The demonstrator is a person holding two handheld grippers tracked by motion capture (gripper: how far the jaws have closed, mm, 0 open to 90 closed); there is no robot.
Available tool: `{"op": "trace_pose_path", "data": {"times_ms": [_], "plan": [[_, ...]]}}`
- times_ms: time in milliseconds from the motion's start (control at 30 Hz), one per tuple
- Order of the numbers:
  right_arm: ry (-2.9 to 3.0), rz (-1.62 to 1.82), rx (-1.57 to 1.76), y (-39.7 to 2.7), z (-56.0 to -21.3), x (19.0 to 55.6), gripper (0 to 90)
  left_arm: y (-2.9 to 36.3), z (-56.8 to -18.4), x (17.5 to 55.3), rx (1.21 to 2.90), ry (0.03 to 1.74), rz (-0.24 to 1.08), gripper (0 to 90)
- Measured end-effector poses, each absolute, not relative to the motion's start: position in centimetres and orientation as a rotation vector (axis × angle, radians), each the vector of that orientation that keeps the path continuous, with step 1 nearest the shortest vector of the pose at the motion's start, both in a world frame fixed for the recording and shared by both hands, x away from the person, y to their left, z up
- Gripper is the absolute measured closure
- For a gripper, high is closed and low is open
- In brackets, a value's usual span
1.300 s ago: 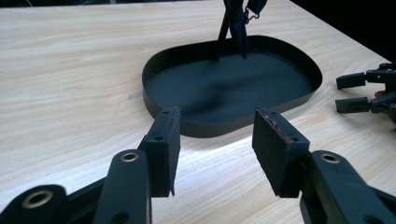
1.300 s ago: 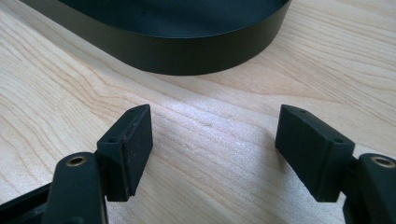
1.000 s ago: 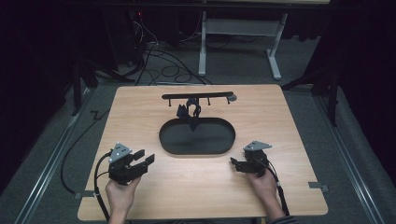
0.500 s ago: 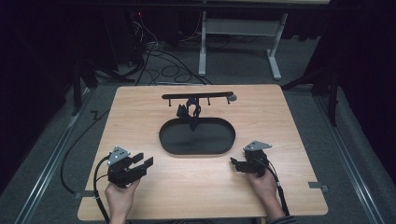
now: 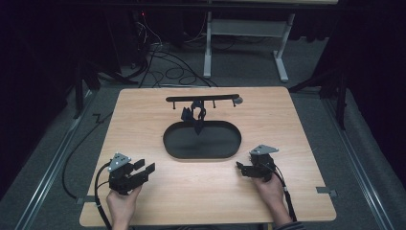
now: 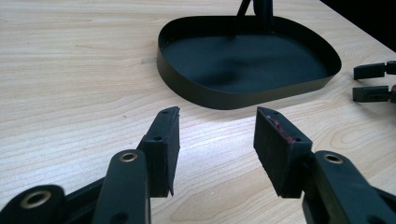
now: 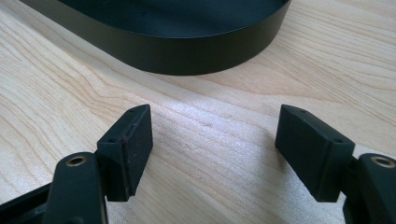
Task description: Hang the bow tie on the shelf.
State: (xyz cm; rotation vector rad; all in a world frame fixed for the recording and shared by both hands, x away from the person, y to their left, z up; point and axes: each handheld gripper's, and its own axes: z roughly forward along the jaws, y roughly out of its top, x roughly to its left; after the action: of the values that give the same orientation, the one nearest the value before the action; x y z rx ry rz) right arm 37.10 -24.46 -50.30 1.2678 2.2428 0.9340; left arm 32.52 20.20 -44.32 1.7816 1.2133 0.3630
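A light wooden tabletop (image 5: 287, 129) carries a black oval tray (image 5: 179, 146) at its centre. Behind the tray stands a black rack with a horizontal bar (image 5: 202, 98); dark items (image 5: 194, 114) hang from the bar above the tray's far rim. The left hand-held gripper (image 5: 143, 168) sits near the front left edge, jaws apart. The right hand-held gripper (image 5: 242, 168) sits front right, just beside the tray. Cables (image 5: 163, 67) lie on the floor beyond.

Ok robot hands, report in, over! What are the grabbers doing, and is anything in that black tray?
Left gripper open, holding nothing. Right gripper open, holding nothing. Black tray sits mid-table; visible floor looks bare. Nothing between grippers and tray.
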Motion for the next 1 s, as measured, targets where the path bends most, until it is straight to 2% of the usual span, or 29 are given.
{"op": "trace_pose_path", "data": {"times_ms": [500,1000], "plan": [[2.243,0.934,1.268,-24.5,-50.3,37.1,29.0,20.8,-45.0,31.9,1.767,1.245,0.386,51.6],[2.243,0.934,1.268,-24.5,-50.3,37.1,29.0,21.1,-45.8,31.6,1.763,1.265,0.356,51.5]]}}
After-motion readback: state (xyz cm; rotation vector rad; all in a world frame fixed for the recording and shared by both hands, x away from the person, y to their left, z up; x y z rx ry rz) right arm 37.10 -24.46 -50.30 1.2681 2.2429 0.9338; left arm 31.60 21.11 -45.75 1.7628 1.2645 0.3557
